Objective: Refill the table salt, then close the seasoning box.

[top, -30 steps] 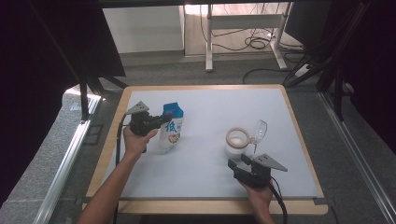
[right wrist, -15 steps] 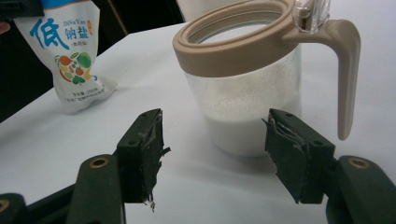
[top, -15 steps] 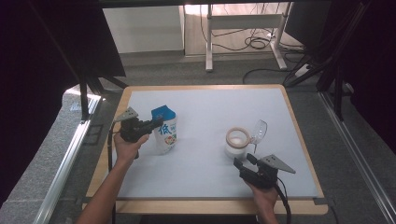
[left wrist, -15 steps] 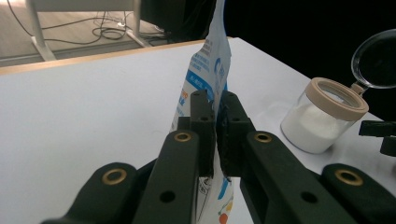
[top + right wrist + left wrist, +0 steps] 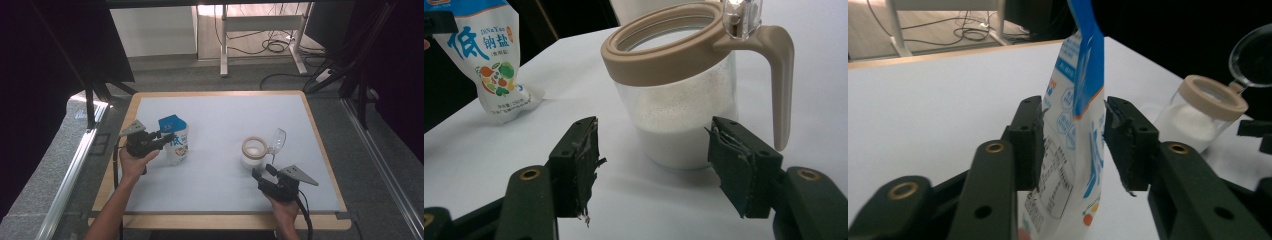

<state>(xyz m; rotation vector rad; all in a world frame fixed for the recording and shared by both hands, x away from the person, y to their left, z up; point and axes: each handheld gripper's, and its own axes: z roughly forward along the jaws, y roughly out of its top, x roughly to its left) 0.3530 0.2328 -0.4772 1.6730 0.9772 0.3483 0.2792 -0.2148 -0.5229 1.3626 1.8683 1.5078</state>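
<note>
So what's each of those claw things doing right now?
Left gripper: jaws just opening, salt bag standing between them, no longer clamped.
Right gripper: open, holding nothing, facing the jar.

The salt bag (image 5: 489,60) reads "低钠盐" — smaller "DiNaYan" above.

We see a desk (image 5: 300,107) with a pale wooden rim and a white top. Beyond its far edge stands a white metal frame (image 5: 223,45), with black cables (image 5: 272,46) coiled on the floor (image 5: 210,75) under it. A metal rail (image 5: 70,170) runs along the left side, dark curtains (image 5: 45,60) behind it.
</note>
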